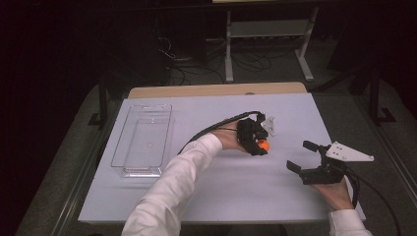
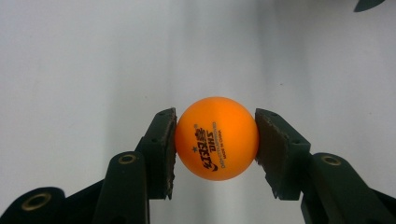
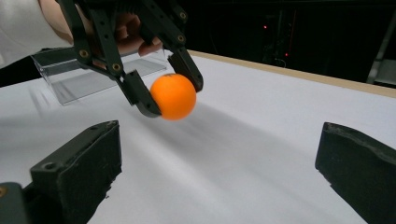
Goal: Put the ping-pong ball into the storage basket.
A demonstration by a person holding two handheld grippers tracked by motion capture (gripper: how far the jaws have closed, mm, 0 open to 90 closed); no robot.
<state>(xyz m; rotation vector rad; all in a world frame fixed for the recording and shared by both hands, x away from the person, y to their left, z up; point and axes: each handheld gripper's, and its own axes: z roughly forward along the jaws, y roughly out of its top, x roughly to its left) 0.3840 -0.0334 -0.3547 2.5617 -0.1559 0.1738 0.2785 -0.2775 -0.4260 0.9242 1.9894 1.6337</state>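
An orange table-tennis ball (image 2: 216, 138) with black print is clamped between the two pads of my left gripper (image 2: 215, 140). In the high view that gripper (image 1: 262, 146) hangs over the middle of the white table with the ball (image 1: 264, 145) at its tip, held a little above the surface. The right gripper view shows the ball (image 3: 173, 96) lifted off the table between the left gripper's black fingers (image 3: 140, 95). My right gripper (image 1: 302, 156) rests low at the right of the table, jaws wide apart with nothing between them; in its own view the gripper (image 3: 219, 163) frames bare tabletop.
A clear plastic bin (image 1: 143, 137) stands at the table's left side, also seen as the clear plastic bin (image 3: 88, 74) behind the left hand. The white table sheet (image 1: 221, 191) ends at a wooden strip at the back. A metal stand and cables are on the dark floor beyond.
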